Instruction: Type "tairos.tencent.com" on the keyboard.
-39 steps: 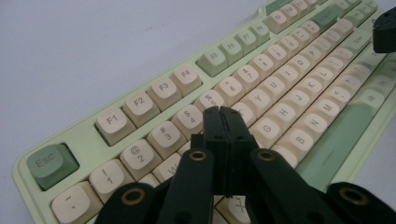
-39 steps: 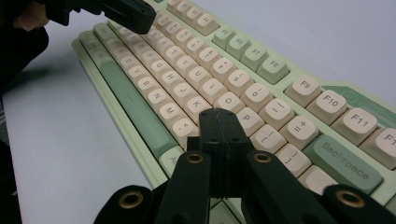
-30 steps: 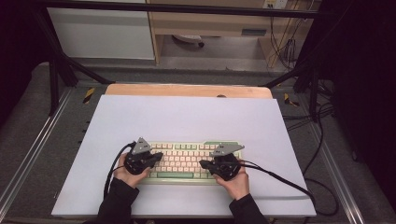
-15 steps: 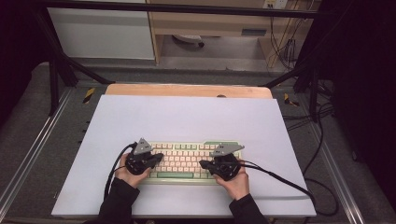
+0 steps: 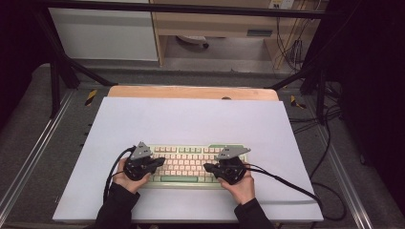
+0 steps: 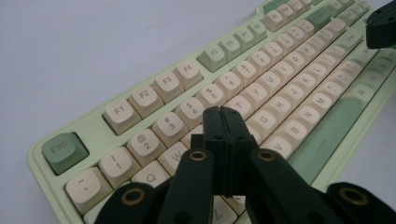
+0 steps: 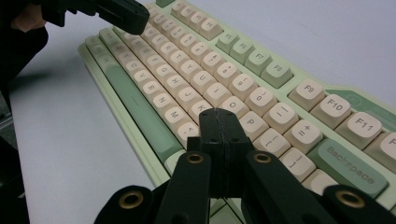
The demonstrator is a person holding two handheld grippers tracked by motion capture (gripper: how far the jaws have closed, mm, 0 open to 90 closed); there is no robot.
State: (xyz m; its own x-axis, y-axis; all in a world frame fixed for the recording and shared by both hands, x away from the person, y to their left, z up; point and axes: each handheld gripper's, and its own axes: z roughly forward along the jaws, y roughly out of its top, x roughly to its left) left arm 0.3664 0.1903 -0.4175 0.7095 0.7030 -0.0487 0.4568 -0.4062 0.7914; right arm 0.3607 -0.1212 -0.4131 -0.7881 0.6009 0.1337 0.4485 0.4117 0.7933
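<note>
A pale green keyboard (image 5: 188, 162) with cream keys lies on the white sheet near the table's front edge. My left gripper (image 5: 161, 161) hovers over its left end, shut, with nothing between the jaws; its tips (image 6: 223, 112) sit just above the letter keys (image 6: 261, 119). My right gripper (image 5: 208, 168) hovers over the right end, also shut and empty, its tips (image 7: 218, 114) above the keys near the P key (image 7: 250, 122). The two grippers point toward each other across the keyboard (image 6: 280, 84). The left gripper's jaw tip (image 7: 126, 14) reaches in at the top left of the right gripper view.
A white sheet (image 5: 191, 119) covers the wooden table (image 5: 191, 91). Black cables (image 5: 286, 183) trail from both grippers over the sheet. Metal rails (image 5: 28, 162) run along both sides of the table, and a cabinet (image 5: 105, 33) stands beyond its far edge.
</note>
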